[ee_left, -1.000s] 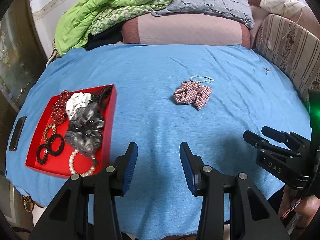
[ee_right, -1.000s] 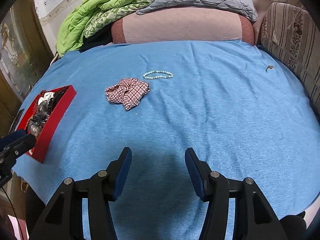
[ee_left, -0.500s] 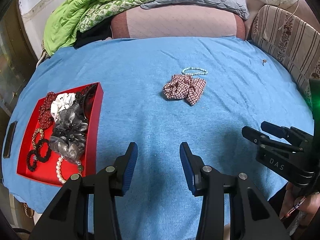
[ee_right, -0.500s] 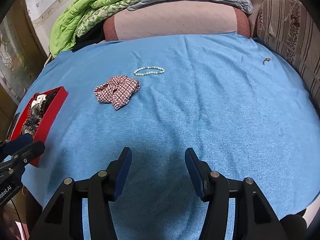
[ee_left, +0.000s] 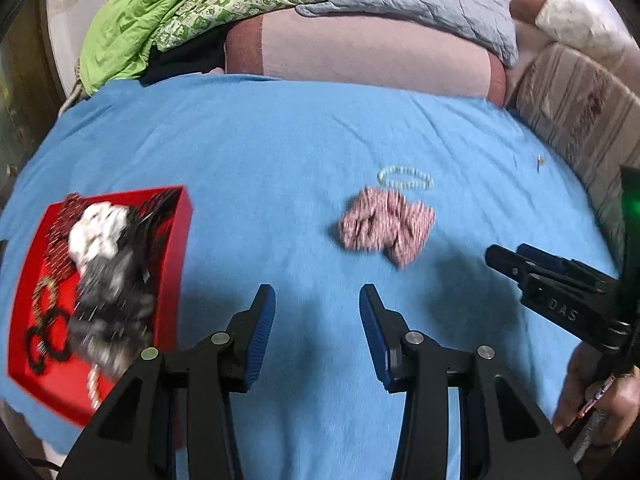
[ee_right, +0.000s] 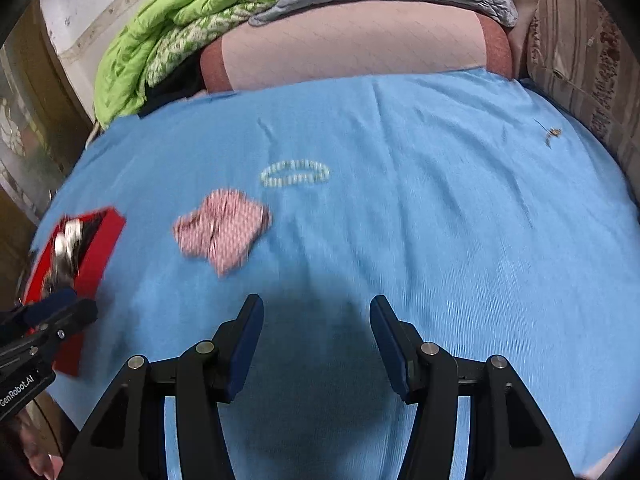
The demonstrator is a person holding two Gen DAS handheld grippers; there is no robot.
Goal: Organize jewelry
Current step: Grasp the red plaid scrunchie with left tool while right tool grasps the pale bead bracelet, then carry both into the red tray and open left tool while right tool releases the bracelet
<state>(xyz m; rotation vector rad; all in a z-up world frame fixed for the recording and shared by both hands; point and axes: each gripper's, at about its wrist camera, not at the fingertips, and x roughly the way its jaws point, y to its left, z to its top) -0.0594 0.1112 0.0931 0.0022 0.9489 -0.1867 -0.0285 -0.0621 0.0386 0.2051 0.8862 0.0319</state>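
Blue cloth (ee_left: 280,152), red tray (ee_left: 176,248) part-filled; both grippers (ee_left: 316,320) (ee_right: 316,332) gaping, empty; next: reach plaid scrunchie (ee_left: 386,224) and bead bracelet (ee_right: 295,173), pinch

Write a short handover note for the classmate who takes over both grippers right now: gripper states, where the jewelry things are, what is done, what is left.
Left gripper: open, empty, over the blue cloth.
Right gripper: open, empty, over the same cloth.
Red tray, at the cloth's left edge: already holds scrunchies, bead bracelets and a pearl string.
Still loose mid-cloth: checked scrunchie and, just behind it, pale bead bracelet.
A tiny item lies near the cloth's far right edge; too small to identify.
Left: move the loose pieces into the tray.
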